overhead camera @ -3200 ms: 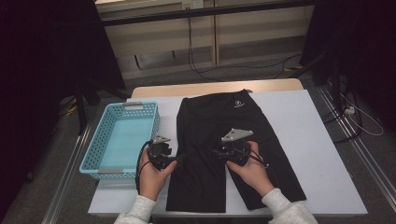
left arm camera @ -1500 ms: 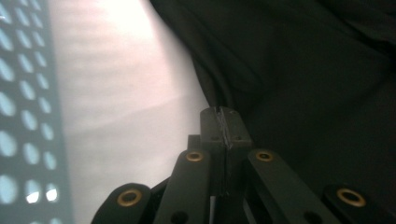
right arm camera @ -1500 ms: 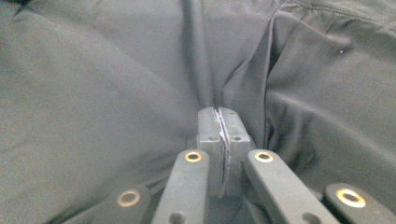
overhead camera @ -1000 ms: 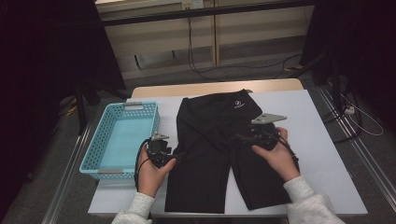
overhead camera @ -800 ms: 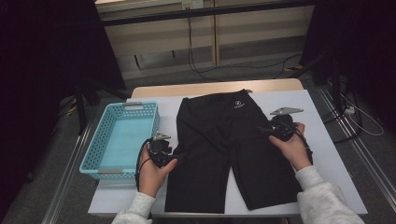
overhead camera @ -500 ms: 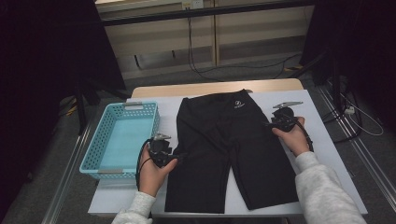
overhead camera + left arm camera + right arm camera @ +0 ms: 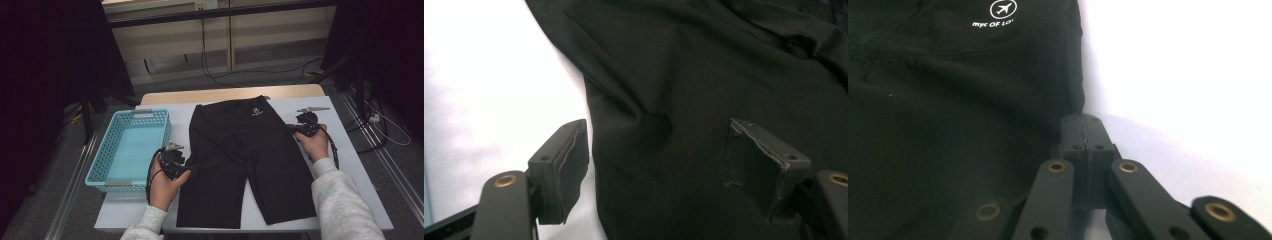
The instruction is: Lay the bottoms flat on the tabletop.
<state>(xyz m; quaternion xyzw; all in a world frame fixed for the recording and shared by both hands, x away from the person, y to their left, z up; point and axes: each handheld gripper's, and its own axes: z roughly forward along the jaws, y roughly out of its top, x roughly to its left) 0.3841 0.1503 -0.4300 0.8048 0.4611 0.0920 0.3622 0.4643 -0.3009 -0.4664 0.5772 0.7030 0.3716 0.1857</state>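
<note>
Shorts [image 7: 245, 160] flat on table: left tongs [image 7: 659, 170] apart astride hem edge; right tongs [image 7: 1083, 131] together at waist edge.

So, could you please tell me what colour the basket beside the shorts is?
The basket is light blue, clearest in the high view.

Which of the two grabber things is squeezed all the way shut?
The right hand-held gripper, at the shorts' outer edge near the waistband. Its pads are pressed together, while the left hand-held gripper has a wide gap, one pad over the fabric.
</note>
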